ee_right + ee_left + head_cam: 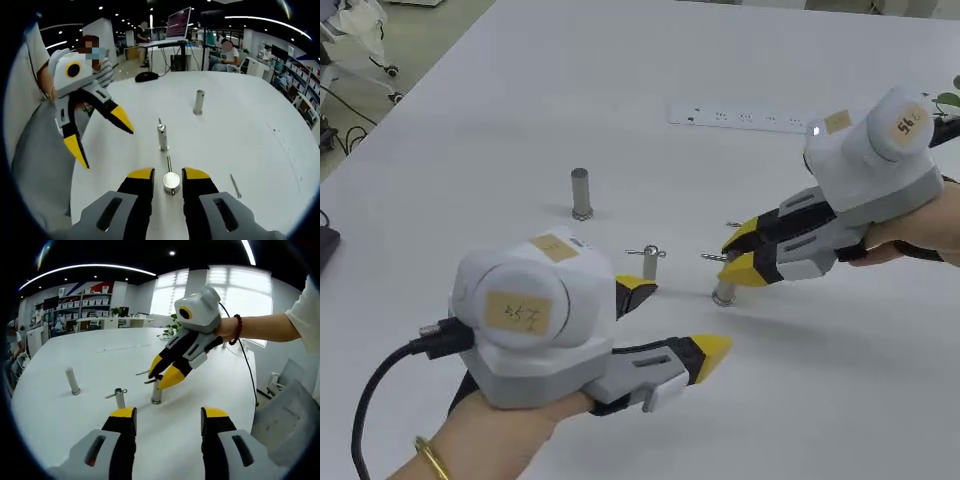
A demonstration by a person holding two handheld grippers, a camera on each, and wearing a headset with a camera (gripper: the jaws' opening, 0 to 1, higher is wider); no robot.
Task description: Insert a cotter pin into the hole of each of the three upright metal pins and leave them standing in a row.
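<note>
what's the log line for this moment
left tool open | right tool shut on thin metal cotter pin at upright grey metal pin | middle pin pinned

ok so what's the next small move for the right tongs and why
Probably ease the right tongs down until the cotter pin they seem to pinch meets the hole in the nearest metal pin; it hangs just above, not yet through.
</note>
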